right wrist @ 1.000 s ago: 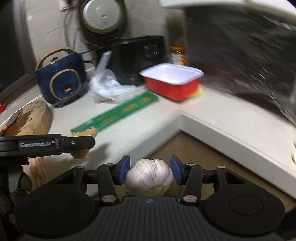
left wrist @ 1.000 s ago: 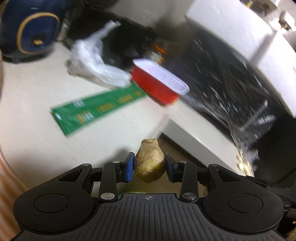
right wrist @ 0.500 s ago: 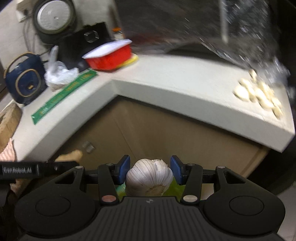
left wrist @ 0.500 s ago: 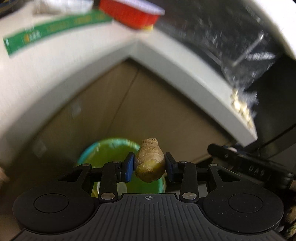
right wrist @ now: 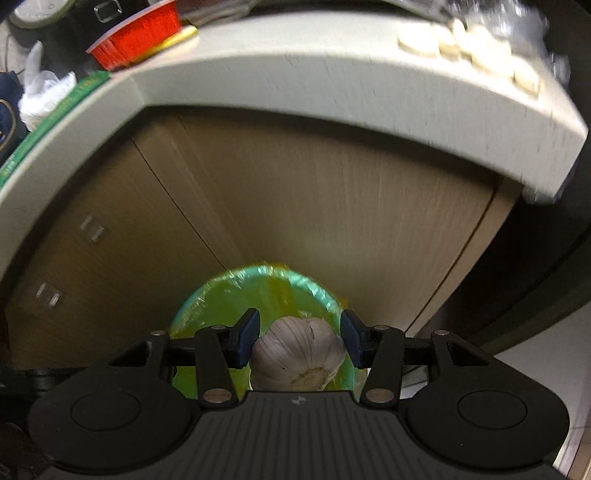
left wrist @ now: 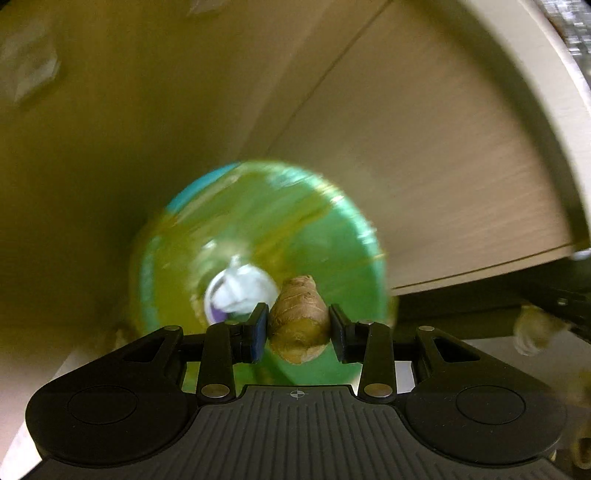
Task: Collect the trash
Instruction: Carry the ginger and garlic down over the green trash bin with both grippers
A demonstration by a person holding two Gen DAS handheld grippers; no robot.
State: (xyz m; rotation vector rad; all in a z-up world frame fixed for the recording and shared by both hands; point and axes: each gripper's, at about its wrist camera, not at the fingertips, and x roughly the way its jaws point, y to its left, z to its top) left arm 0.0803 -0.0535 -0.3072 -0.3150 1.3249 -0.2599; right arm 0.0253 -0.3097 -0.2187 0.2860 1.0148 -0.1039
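Left gripper [left wrist: 298,328] clamps a knobbly tan piece of ginger [left wrist: 297,318], fibrous ridged skin, greenish cut end toward the camera; both blue-faced pads press its sides. It hangs over the round trash bin [left wrist: 332,221], which is lined with a shiny, crinkled green plastic bag and is blurred in the left wrist view. Inside the bin, low down, a crumpled white wad [left wrist: 240,291] sits in something round with a purple edge; too blurred to name. Behind the bin are matte beige wood-grain cabinet doors [left wrist: 424,166] with a thin dark seam between them. Right gripper [right wrist: 299,341] grips a whole garlic bulb [right wrist: 298,352], papery white skin with faint purple streaks, dry root disc facing the camera; the pads touch its flanks, jaws at a middling spread. The bulb sits above the same green-lined bin [right wrist: 207,295], whose glossy rim shows just past the fingers. Above, a thick off-white speckled countertop [right wrist: 295,74] curves overhead. On it sit a red tub with a white rim [right wrist: 138,35], a flat green printed packet [right wrist: 55,110], a crumpled clear-white plastic bag [right wrist: 40,88], and a heap of pale peeled garlic cloves [right wrist: 476,48] at the right end. Small clear tabs [right wrist: 48,295] stick on the left cabinet door.
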